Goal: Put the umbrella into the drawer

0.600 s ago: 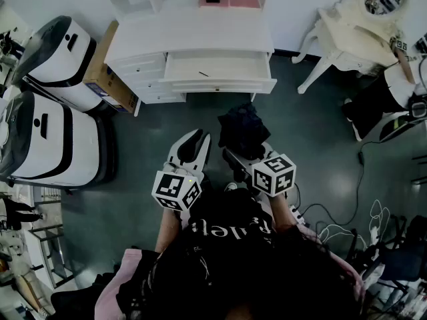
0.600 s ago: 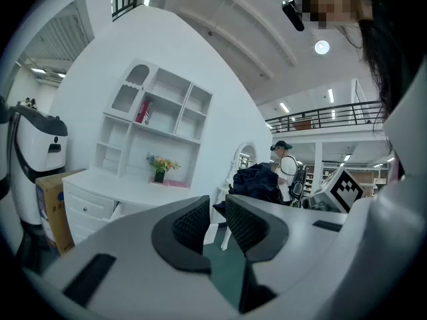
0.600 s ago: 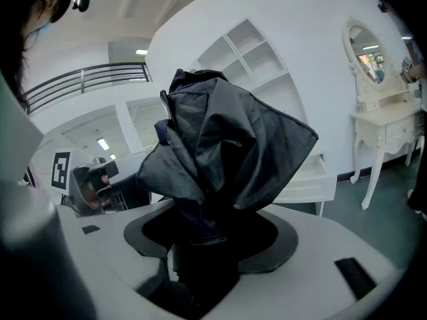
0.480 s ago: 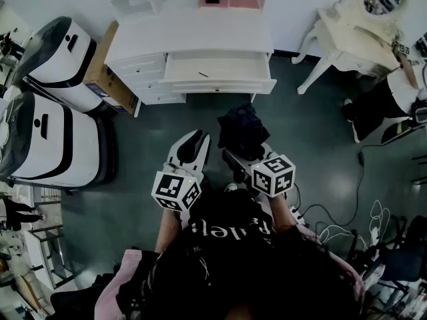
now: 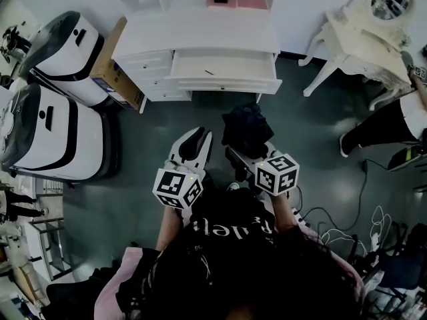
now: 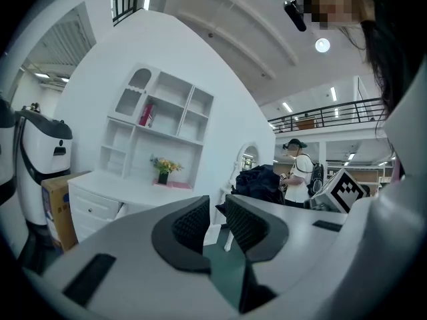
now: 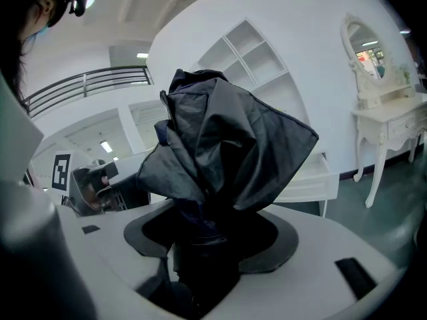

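A folded black umbrella [image 5: 245,129] sticks up and forward out of my right gripper [image 5: 248,153], which is shut on its lower end. In the right gripper view the crumpled canopy [image 7: 227,145] fills the middle, and the handle end sits between the jaws of the right gripper [image 7: 210,235]. My left gripper [image 5: 195,142] hangs beside it on the left, shut and holding nothing; in its own view the left gripper [image 6: 215,222] has its ribbed pads almost together. Ahead stands a white desk [image 5: 197,35] with its wide drawer [image 5: 223,84] pulled open, some way beyond both grippers.
Two white and black machines [image 5: 50,129] and a cardboard box [image 5: 110,65] stand left of the desk. A white dressing table with a mirror [image 5: 363,39] is at the right, with a person's legs [image 5: 393,122] near it. Cables [image 5: 347,225] lie on the dark floor at the right.
Both grippers keep their places and the umbrella stays held. The person at the right edge has stepped further right, and the view has shifted slightly.
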Available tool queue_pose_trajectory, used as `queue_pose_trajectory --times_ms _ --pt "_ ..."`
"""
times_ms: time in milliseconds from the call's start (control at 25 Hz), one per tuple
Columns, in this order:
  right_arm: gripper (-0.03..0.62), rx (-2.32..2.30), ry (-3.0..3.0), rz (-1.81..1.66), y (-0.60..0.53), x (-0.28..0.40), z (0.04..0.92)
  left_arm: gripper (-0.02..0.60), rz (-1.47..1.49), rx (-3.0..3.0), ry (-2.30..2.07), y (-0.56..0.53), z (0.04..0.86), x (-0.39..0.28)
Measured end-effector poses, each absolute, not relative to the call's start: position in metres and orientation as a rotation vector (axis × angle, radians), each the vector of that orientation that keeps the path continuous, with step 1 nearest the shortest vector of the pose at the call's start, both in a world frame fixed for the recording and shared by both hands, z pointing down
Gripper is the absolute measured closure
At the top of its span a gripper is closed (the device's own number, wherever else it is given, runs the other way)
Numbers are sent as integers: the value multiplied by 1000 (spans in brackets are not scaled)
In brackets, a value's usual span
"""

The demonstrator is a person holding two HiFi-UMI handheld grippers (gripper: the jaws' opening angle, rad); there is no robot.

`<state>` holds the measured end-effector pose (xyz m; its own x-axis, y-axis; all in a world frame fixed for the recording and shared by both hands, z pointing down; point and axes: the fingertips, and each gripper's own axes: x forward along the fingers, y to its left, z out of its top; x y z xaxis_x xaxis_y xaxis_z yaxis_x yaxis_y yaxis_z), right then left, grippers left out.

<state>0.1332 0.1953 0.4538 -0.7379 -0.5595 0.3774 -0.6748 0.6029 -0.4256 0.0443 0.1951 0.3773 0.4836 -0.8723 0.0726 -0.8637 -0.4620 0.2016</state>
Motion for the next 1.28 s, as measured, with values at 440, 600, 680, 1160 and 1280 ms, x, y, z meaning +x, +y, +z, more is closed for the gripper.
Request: queue_pose_trajectory --times_ms 440,600,680,1160,1280 --pt "319 1061 -2583 812 200 157 464 497 -59 2532 -1435 190 381 65" --pt "319 1079 -2566 821 193 165 466 495 -59 2530 -1418 183 383 72" --pt "319 1078 -2561 828 187 164 468 495 -55 2524 -1414 178 385 71" --pt "319 1045 -2500 837 104 120 485 496 -15 2479 -1457 92 403 19" --pt "319 1068 -2493 847 67 107 483 495 -22 2488 -1445 54 400 6"
